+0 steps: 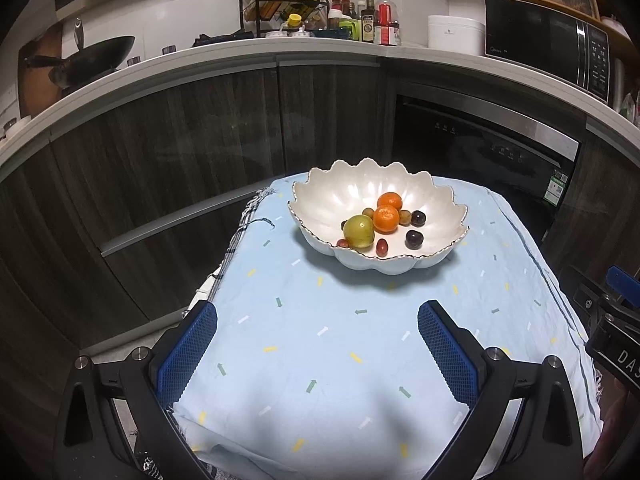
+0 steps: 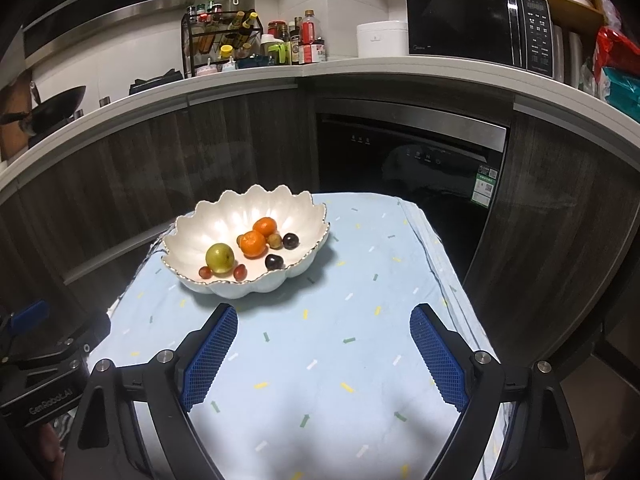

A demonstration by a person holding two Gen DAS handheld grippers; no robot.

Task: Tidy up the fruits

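Observation:
A white scalloped bowl (image 1: 332,204) (image 2: 208,220) stands on a light blue cloth (image 1: 320,340) (image 2: 320,340) at the far end of a small table. In it lie two oranges (image 1: 386,219) (image 2: 253,243), a yellow-green fruit (image 1: 359,231) (image 2: 219,257), dark plums (image 1: 414,239) (image 2: 274,262) and small red and green grapes (image 1: 382,247) (image 2: 240,272). My left gripper (image 1: 318,312) hangs open over the near cloth, nothing between its blue pads. My right gripper (image 2: 324,314) is likewise open and empty, just short of the bowl's near rim.
Dark cabinets and a built-in dishwasher (image 2: 412,156) rise behind the table. The counter above carries a bottle rack (image 1: 280,8), a microwave (image 2: 480,26), a white pot (image 1: 456,34) and a wok (image 1: 96,56). The cloth drops off at the table's edges.

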